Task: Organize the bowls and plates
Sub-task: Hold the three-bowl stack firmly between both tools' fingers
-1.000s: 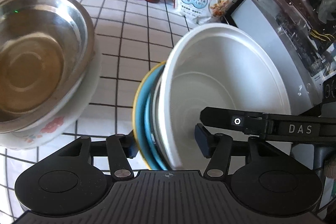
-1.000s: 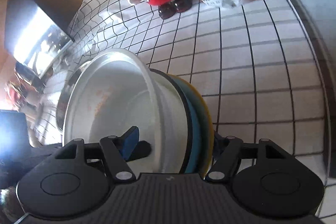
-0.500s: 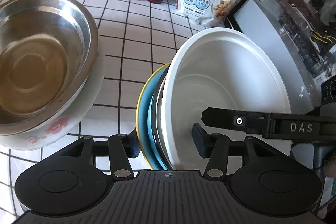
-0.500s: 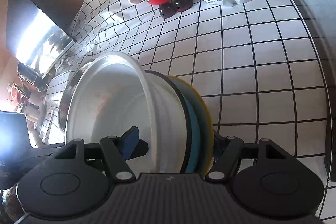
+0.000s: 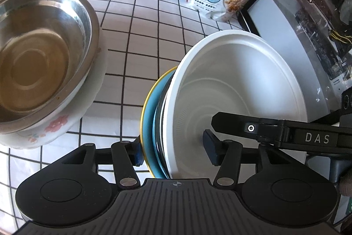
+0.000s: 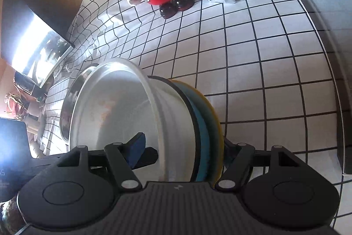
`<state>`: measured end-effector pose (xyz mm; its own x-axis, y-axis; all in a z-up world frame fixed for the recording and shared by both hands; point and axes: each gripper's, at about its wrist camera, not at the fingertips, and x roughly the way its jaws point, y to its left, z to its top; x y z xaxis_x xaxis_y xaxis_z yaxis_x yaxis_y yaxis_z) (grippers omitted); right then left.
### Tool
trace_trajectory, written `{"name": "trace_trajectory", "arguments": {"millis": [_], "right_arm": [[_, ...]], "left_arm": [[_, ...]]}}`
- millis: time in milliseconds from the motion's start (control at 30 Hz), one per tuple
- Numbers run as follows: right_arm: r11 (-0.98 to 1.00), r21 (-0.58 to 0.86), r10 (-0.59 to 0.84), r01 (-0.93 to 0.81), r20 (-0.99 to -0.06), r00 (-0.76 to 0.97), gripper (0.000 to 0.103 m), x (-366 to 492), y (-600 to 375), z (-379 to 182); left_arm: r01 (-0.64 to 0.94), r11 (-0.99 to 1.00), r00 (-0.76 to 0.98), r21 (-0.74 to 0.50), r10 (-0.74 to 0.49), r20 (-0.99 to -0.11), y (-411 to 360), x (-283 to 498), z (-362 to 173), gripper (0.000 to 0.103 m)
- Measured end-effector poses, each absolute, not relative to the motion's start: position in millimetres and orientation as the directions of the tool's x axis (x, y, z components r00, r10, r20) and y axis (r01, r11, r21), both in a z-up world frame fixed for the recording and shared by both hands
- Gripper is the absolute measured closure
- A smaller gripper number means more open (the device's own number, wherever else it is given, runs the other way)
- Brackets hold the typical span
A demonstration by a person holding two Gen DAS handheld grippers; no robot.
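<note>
Stack (image 5: 167, 124) on edge at lower centre of both views: white bowl (image 5: 237, 89), a dark sliver of a plate, blue plate (image 5: 149, 124), yellow plate (image 6: 214, 111). My right claw (image 6: 182, 153) was clenched on it, one pad in the bowl, one behind the yellow plate. My left claw (image 5: 175, 150) straddled the same stack, its jaws just opening; whether its pads pressed, I couldn't tell. I judged this the carrying step. Next came laying the stack flat near the steel bowl (image 5: 44, 54) at upper left, gently. The stack's bottom edge was hidden behind my claws, so whether it touched the tablecloth (image 5: 136, 41) stayed unclear.
</note>
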<state>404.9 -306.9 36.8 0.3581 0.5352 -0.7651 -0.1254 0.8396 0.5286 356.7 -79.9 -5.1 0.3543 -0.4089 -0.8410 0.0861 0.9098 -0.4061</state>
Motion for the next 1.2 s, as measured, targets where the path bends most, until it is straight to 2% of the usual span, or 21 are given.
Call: {"name": "trace_trajectory", "arguments": {"millis": [400,567,833,1200], "right_arm": [[0.845,0.517,0.529,-0.141,-0.766,0.365,0.033,402.0,-304.3,37.9],[0.825,0.543,0.561,-0.159,-0.749,0.351,0.033,402.3,-311.4,31.6],[0.822,0.548,0.563,-0.153,-0.745,0.357,0.033,398.4,-310.1,30.5],[0.836,0.534,0.541,-0.131,-0.757,0.367,0.033,397.7,-309.0,35.9]], "left_arm": [[0.083,0.903,0.358,-0.422,-0.422,-0.833,-76.2,353.2,-5.0,0.045],[0.070,0.891,0.362,-0.448,-0.442,-0.821,-70.5,353.2,-5.4,0.054],[0.076,0.900,0.358,-0.430,-0.427,-0.830,-76.6,354.3,-5.2,0.049],[0.036,0.893,0.348,-0.448,-0.432,-0.832,-74.9,358.0,-3.3,0.051]]}}
